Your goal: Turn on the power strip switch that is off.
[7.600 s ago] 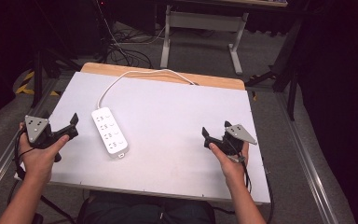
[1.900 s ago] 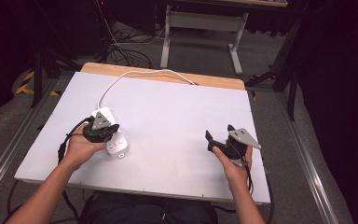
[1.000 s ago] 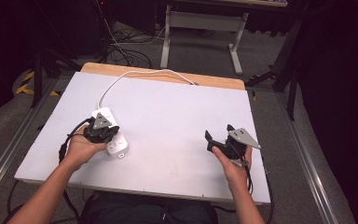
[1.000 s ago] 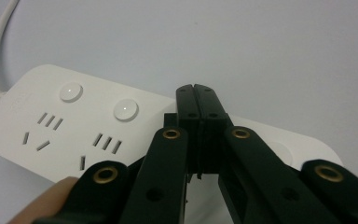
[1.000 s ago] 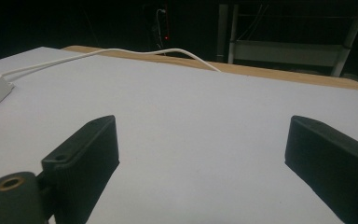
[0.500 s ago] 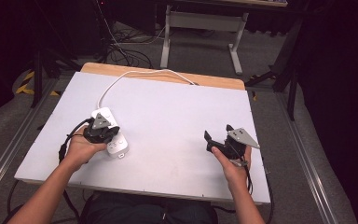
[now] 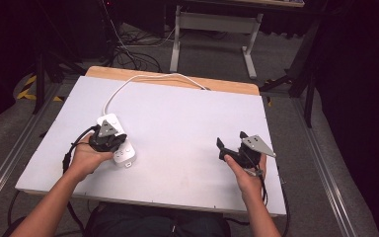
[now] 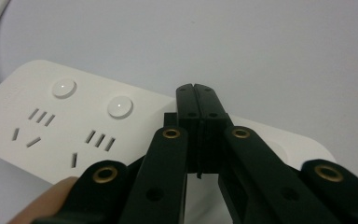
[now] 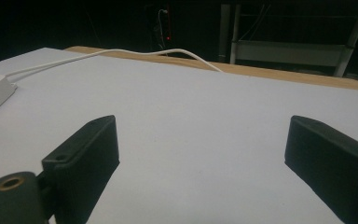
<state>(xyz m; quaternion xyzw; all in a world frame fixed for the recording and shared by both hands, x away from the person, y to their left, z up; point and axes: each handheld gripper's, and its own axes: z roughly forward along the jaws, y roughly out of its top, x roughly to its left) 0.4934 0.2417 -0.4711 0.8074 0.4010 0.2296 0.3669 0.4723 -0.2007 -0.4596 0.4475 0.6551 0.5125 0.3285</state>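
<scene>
A white power strip (image 7: 126, 155) lies on the left part of the white table (image 7: 192, 118), and its white cable (image 7: 128, 86) runs off over the far edge. My left gripper (image 7: 112, 143) points down onto the strip's middle with its jaws shut together. In the left gripper view the shut tips (image 8: 196, 91) sit over the power strip (image 8: 74, 126), just right of two round buttons; what lies under them is hidden. My right gripper (image 7: 229, 145) rests open at the table's right front. Nothing but bare table shows between the jaws of the right gripper (image 9: 205, 140).
A strip of wooden tabletop (image 7: 227, 85) shows along the far edge. Behind it stand a metal desk frame (image 7: 212, 24) and loose cables (image 7: 128, 44) on the dark floor. A metal rail (image 7: 10, 158) runs along the left side.
Since the earliest frame my left hand has come in from the table's left edge onto the power strip, and its jaws have shut. Over the last second nothing has moved.
</scene>
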